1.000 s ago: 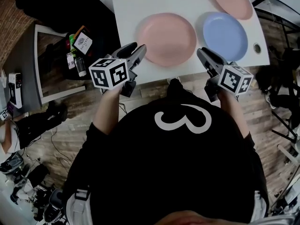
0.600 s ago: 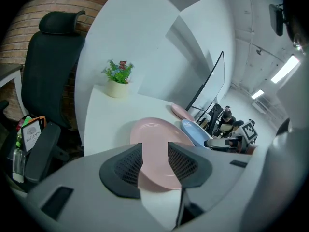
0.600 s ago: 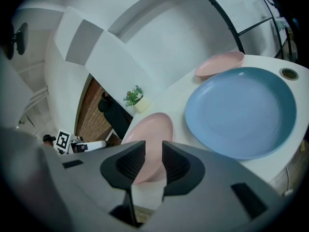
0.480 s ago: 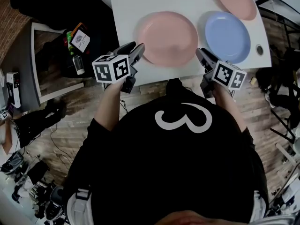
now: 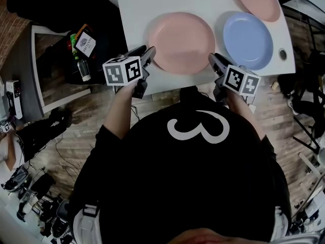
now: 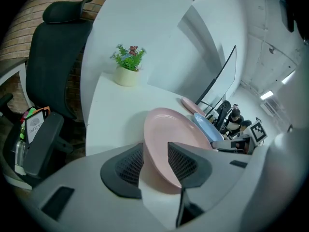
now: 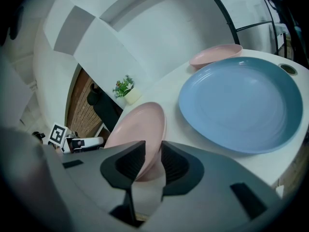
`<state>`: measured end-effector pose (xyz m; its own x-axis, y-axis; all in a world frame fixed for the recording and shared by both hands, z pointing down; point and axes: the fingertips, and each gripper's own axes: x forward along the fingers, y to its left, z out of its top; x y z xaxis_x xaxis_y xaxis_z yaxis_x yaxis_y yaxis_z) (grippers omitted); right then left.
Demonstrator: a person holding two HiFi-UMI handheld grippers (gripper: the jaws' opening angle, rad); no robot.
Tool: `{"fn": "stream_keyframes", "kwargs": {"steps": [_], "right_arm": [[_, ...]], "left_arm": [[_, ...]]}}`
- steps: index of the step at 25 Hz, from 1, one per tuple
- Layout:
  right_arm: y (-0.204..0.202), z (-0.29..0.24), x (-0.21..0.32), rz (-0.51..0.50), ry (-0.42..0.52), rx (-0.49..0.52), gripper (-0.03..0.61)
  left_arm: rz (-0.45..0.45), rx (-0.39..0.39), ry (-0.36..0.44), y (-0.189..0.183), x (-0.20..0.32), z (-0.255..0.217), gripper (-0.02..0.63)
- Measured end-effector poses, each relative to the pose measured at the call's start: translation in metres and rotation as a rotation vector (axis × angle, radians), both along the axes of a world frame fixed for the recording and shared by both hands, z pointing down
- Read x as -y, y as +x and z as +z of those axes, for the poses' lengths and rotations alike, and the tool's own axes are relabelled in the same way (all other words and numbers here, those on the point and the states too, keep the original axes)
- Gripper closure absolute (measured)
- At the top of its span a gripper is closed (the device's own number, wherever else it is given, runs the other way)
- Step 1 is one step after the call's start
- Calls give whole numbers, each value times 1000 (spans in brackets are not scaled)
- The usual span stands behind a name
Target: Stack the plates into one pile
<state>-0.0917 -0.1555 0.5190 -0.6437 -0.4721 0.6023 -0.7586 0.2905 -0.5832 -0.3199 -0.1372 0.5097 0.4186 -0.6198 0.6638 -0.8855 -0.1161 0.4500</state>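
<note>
1. The big pink plate [image 5: 182, 42] lies flat on the white table [image 5: 137, 14], close to its near edge and left of the blue plate [image 5: 247, 39]. The small pink plate [image 5: 256, 0] sits at the far right corner, so the three plates are not yet stacked.
2. The left gripper [image 5: 148, 54] is at the big pink plate's near-left rim. Its jaws stand well apart and hold nothing. In the left gripper view the rim lines up with the gap, and neither pad presses on it.
3. The right gripper [image 5: 213, 59] is at the same plate's near-right rim, between it and the blue plate. Its jaws are also parted and empty, and the rim shows through the gap.
4. The plate lies just ahead of both pairs of fingers and between the two grippers. It is round, so no axis matters, only the thin rim meeting each gap edge-on. Both hands look about equally near.
5. I judge that the next move needs both to slide on and close together. The blue plate is the nearest place to put it.
6. A potted plant [image 6: 127, 64] stands at the far left, well out of the way.
</note>
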Motion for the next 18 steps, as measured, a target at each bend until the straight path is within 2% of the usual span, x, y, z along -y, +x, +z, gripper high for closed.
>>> {"fn": "stream_keyframes", "kwargs": {"steps": [6, 11, 18], "right_arm": [[0, 4, 4, 13, -11, -15, 476], [1, 6, 5, 17, -19, -15, 476], [0, 8, 5, 24, -24, -16, 477]], "left_arm": [[-2, -9, -14, 1, 6, 10, 460], [0, 28, -42, 1, 6, 18, 462], [-8, 26, -48, 0, 7, 20, 483]]}}
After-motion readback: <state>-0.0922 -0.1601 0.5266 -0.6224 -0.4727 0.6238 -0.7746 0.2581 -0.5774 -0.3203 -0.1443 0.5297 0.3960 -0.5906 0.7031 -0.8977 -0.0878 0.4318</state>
